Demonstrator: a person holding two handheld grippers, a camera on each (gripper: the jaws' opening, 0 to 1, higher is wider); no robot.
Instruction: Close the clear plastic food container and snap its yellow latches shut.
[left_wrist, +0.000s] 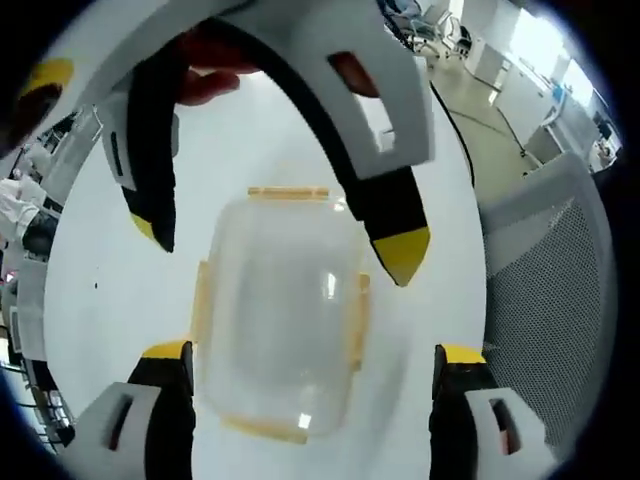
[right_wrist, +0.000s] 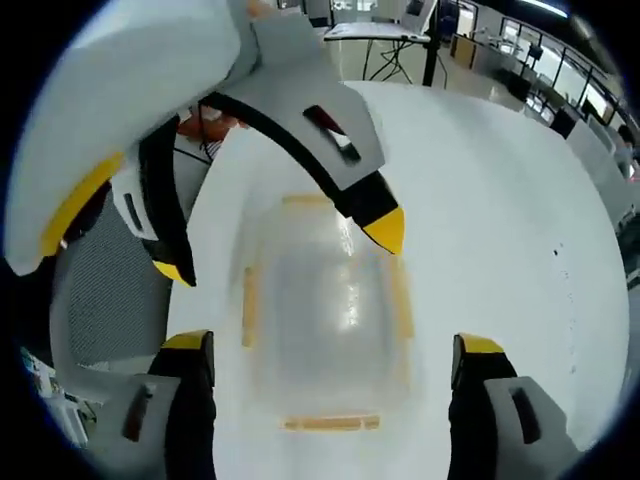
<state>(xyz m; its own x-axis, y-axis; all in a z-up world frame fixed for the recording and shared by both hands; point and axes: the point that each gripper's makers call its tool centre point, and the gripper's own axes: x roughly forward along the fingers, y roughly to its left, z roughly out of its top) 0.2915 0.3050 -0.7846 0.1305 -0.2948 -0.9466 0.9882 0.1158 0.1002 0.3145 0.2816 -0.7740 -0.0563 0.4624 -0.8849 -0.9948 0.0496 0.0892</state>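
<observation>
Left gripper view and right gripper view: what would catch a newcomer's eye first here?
The clear plastic food container with yellow latches, lid on, sits in the middle of the white round table. Both grippers hover open over it from opposite sides: the left gripper frames it low in the left gripper view, and the right gripper reaches in from the top with its yellow-tipped fingers straddling it.

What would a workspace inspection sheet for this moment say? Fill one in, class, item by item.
Surface: white table, bare around the container.
Job's things: clear container, lid on; yellow latches on all four sides, state cannot be told.
Clutter: nothing seen.
Grippers: left gripper and right gripper both open, facing each other over the container.
Cables: black cable beyond the table edge.
Surroundings: mesh chair; desks behind.
</observation>
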